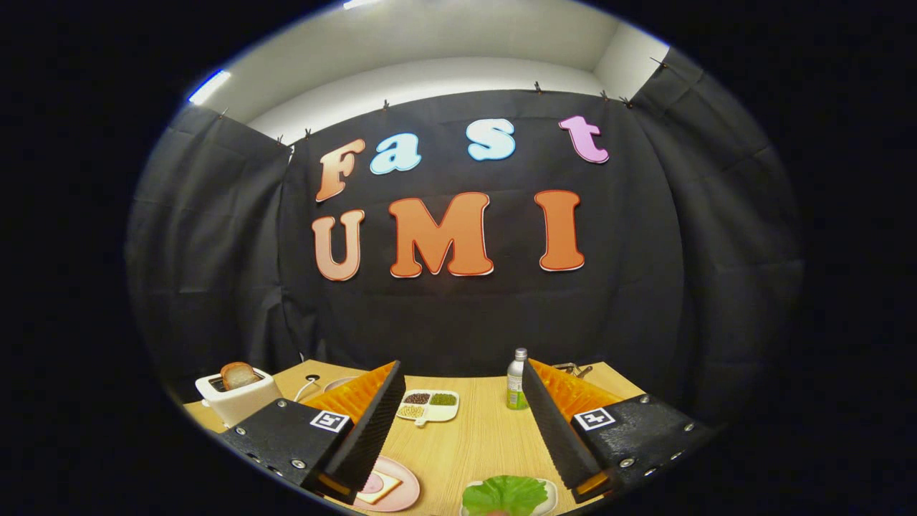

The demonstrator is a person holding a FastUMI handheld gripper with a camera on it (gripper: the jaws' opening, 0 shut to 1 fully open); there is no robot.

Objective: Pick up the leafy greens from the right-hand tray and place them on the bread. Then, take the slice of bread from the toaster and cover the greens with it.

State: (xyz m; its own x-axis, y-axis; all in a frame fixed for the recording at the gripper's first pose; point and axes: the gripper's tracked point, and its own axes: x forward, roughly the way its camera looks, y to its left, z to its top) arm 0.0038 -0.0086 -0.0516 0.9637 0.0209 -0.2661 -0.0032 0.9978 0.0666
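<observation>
Gripper [466, 444] wide open, nothing held, hovering over the surface [473, 437]. Leafy greens [505, 493] sit on their tray between the fingers at 6 o'clock; bread [380, 486] on pink plate at 7 (bare). Toaster [236, 394] slice [238, 375] at 9 untouched — nothing done yet.

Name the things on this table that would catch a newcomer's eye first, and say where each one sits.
The gripper hangs open over the wooden table, its black fingers spread wide with nothing between them. Brightest is the leafy greens on a white tray, low between the fingers, nearer the right one. A white toaster with a slice of bread standing up in it sits beyond the left finger, and a pink plate lies beside that finger's tip.
</observation>
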